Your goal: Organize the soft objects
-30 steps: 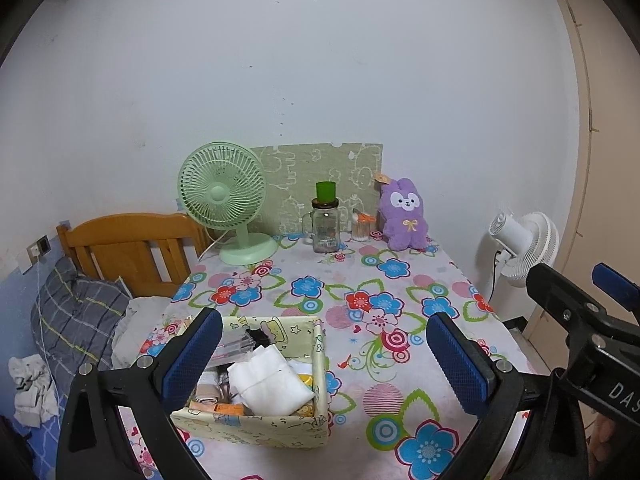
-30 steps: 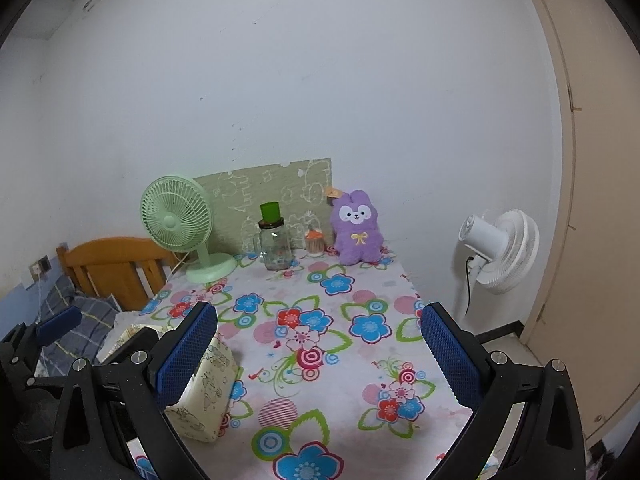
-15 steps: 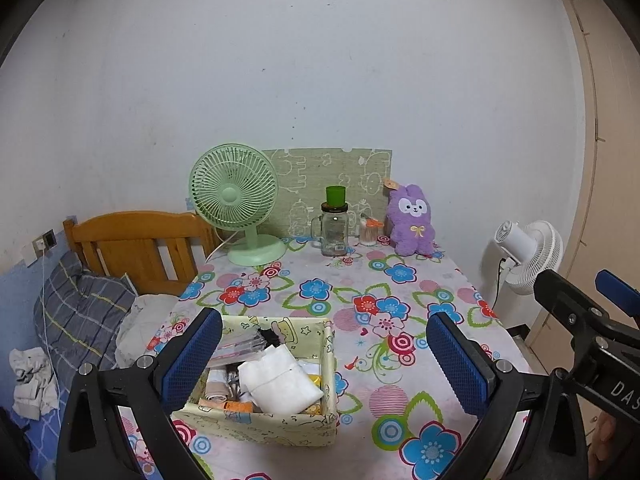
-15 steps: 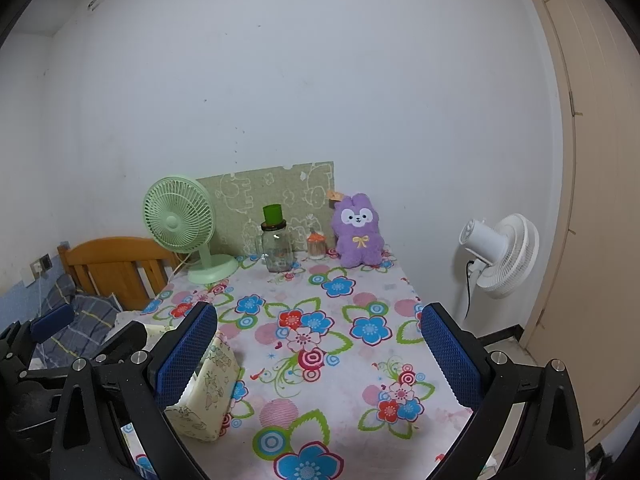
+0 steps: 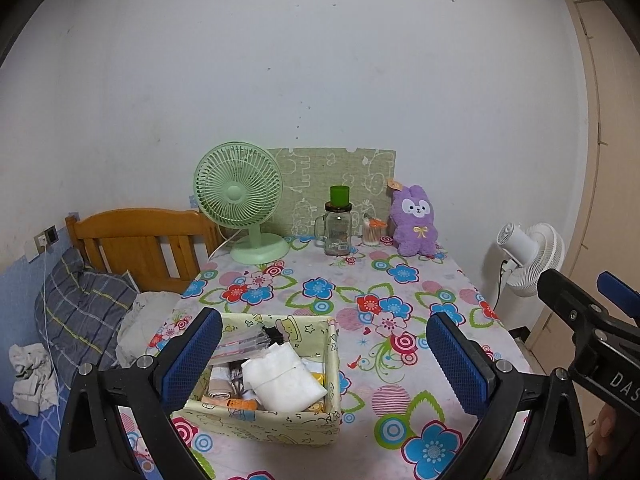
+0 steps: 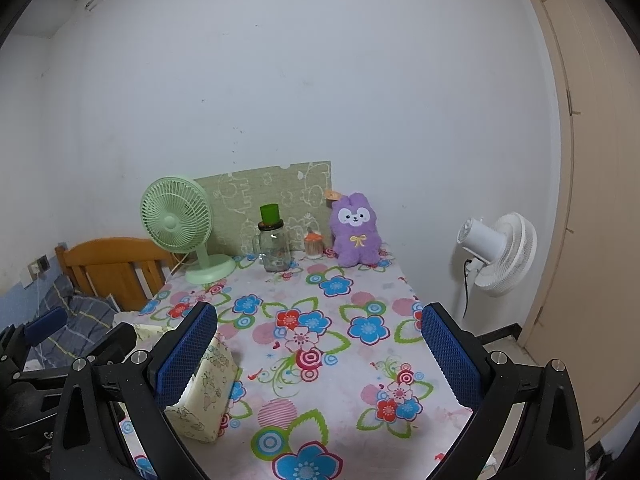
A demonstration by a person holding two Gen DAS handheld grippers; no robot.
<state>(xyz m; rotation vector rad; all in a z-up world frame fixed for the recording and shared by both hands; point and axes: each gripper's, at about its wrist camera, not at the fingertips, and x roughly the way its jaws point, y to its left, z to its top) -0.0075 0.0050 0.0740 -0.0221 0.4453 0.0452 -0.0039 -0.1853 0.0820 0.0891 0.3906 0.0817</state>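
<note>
A purple plush rabbit (image 5: pixel 415 222) sits upright at the table's far edge against the wall; it also shows in the right wrist view (image 6: pixel 356 232). A pale green fabric storage box (image 5: pixel 264 372) near the front left holds a white folded cloth (image 5: pixel 282 378) and small items; its side shows in the right wrist view (image 6: pixel 204 392). My left gripper (image 5: pixel 324 364) is open and empty, above the box's near side. My right gripper (image 6: pixel 318 360) is open and empty over the front of the table.
A green desk fan (image 5: pixel 240 208), a glass jar with green lid (image 5: pixel 338 224) and a small orange-lidded jar (image 5: pixel 372 232) stand at the back. A white fan (image 6: pixel 500 256) stands right of the table. A wooden bed headboard (image 5: pixel 136 240) is on the left.
Both cameras have pulled back and risen slightly, so the table and box sit a little farther away. Both grippers stay open and empty.
</note>
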